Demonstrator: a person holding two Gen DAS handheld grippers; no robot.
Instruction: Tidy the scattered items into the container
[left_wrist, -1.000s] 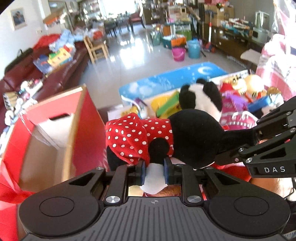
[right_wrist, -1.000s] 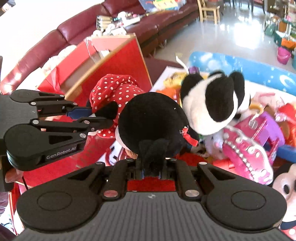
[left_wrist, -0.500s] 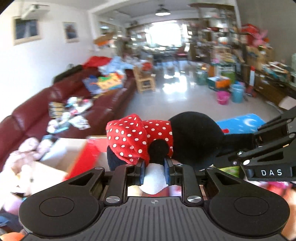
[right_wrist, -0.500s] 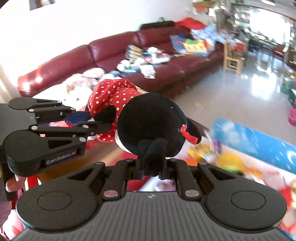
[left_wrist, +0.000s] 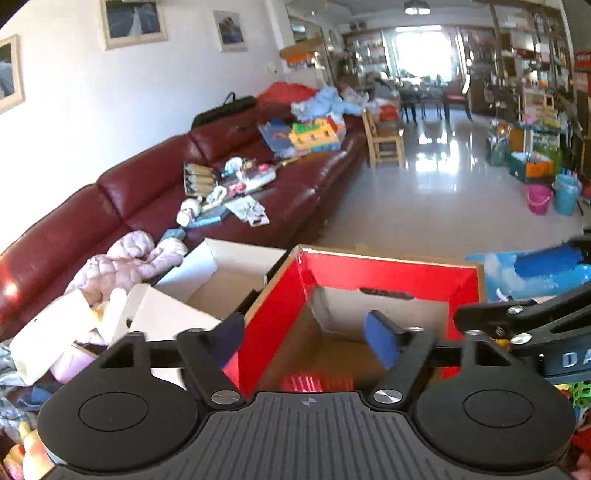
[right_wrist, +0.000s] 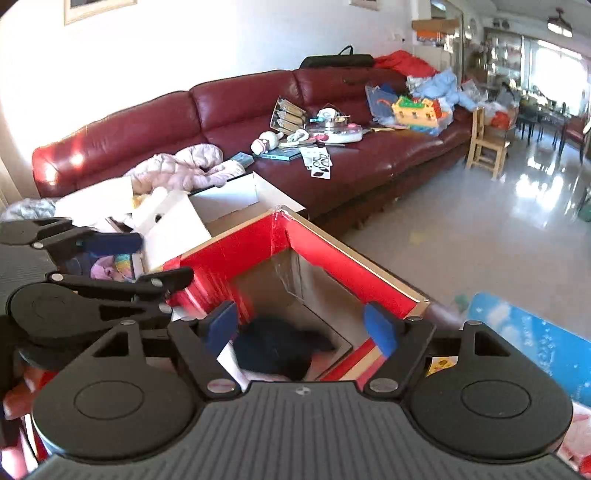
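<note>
Both grippers are hovering over the red cardboard box (left_wrist: 388, 269), which serves as the landmark here. The left gripper (left_wrist: 308, 341) is sitting above the box's near-left wall with its jaws spread wide and nothing between the 2 blue pads (left_wrist: 380, 343). The right gripper (right_wrist: 301, 325) is likewise gaping above the box opening, its 2 fingers released and holding nothing.

In the right wrist view, the plush toy (right_wrist: 280, 349) is lying inside the box (right_wrist: 354, 273), down against the brown cardboard floor; it is showing as a blurred black mass with a pale patch at its near edge. In the left wrist view, only a blurred red striped patch is showing on the box floor, and whether that belongs to the toy cannot be told.

Just to the left of the box, a white open carton (left_wrist: 221, 269) is standing, touching or nearly touching the red wall. Behind the box, a dark red leather sofa (right_wrist: 229, 110) is running along the wall, littered with a pink jacket (right_wrist: 184, 168) and other clutter. To the right of the box, a blue play mat (right_wrist: 532, 343) is lying on the floor.
</note>
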